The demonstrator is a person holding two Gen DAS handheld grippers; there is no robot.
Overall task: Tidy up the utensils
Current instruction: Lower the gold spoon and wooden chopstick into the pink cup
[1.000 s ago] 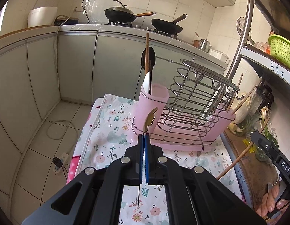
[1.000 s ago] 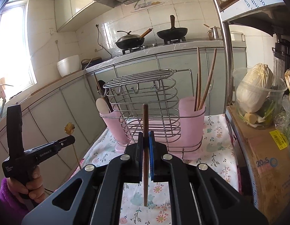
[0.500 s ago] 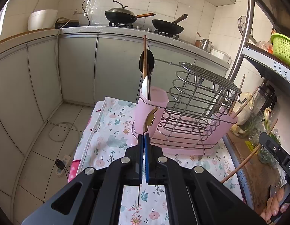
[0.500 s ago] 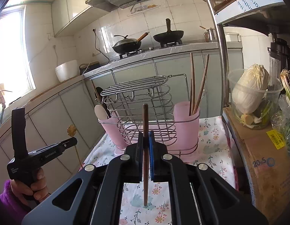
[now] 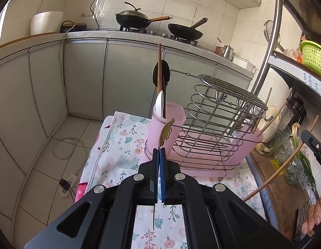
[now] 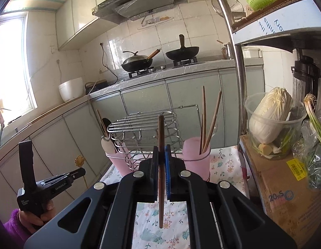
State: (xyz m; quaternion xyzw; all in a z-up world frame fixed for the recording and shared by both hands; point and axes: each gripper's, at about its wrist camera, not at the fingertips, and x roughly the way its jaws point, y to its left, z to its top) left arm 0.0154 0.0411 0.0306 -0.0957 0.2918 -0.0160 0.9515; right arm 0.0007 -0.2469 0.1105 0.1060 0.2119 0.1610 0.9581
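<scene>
This is a home kitchen. Two woks (image 6: pixel 137 62) sit on a gas stove (image 6: pixel 160 69) under a range hood (image 6: pixel 137 1), against white wall tiles (image 5: pixel 212 10). Grey-green cabinets (image 5: pixel 127 78) run below the counter (image 5: pixel 94 34), and a cabbage (image 6: pixel 268 116) and green onions (image 6: pixel 314 116) stand nearby.

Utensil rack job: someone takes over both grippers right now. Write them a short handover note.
Left gripper: shut on a thin pick with a gold leaf-shaped top, held upright just before the near pink cup.
Right gripper: shut on a brown chopstick, upright, in front of the wire rack.
Done: near cup holds a white spoon, a dark spoon and a wooden stick; far pink cup holds chopsticks.
Left: drop the pick and the chopstick into their cups, probably chopstick with the others.
</scene>
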